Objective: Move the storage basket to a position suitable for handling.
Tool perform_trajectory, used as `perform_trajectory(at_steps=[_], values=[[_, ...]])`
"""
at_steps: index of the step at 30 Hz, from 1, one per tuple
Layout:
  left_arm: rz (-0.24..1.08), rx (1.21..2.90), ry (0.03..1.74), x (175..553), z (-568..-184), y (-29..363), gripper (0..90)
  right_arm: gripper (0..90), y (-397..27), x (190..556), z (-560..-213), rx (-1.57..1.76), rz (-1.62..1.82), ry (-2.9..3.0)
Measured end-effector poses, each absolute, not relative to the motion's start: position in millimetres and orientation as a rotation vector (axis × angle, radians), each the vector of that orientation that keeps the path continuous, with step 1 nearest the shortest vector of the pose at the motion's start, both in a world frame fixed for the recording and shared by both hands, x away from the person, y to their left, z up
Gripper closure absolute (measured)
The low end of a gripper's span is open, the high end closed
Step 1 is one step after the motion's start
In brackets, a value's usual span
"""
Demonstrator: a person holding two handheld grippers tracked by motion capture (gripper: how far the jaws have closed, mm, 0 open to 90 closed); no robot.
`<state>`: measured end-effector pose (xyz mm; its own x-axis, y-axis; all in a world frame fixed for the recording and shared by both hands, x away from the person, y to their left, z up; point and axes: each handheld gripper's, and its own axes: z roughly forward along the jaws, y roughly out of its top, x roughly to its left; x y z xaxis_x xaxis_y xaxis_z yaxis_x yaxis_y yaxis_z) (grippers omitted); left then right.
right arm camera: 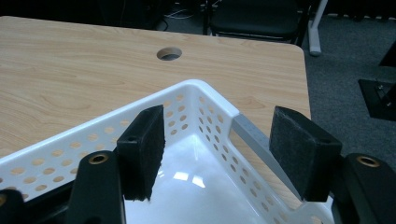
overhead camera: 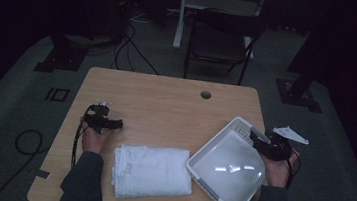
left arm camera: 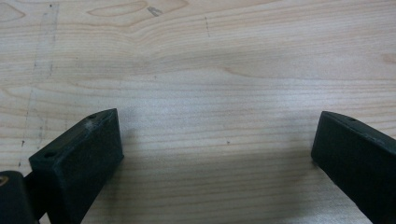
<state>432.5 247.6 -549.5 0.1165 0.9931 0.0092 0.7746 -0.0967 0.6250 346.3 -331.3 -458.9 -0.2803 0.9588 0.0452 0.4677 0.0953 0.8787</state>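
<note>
- High view: we have the white basket (overhead camera: 227, 167) at the table's (overhead camera: 166, 104) right front, the folded towel (overhead camera: 151, 171) just beside it. The right gripper (overhead camera: 263, 139) sits at the basket's far corner.
- Left gripper view: our left gripper (left arm camera: 217, 140) gapes wide over bare wood, holding nothing.
- Right gripper view: partly spread jaws straddle the rim (right arm camera: 201, 91) without pinching; closing off-centre could tip or skid the basket.

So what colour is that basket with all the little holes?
White, with a grey strip on its rim; the basket shows best in the right gripper view.
</note>
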Motion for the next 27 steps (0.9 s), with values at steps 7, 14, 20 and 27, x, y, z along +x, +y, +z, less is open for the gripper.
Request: perform_trajectory(at_steps=[7,14,20,27], values=[[0.641,1.898,1.681,434,-551,247,3.1,38.6,-336,346,-459,1.413,1.130,1.819],[0.657,1.876,1.684,436,-548,240,22.6,38.3,-337,346,-459,1.420,1.112,1.815],[0.612,1.938,1.635,432,-542,235,42.3,39.3,-342,347,-460,1.440,1.096,1.824],[0.562,1.921,1.614,428,-536,236,45.0,40.2,-342,348,-462,1.427,1.077,1.840]])
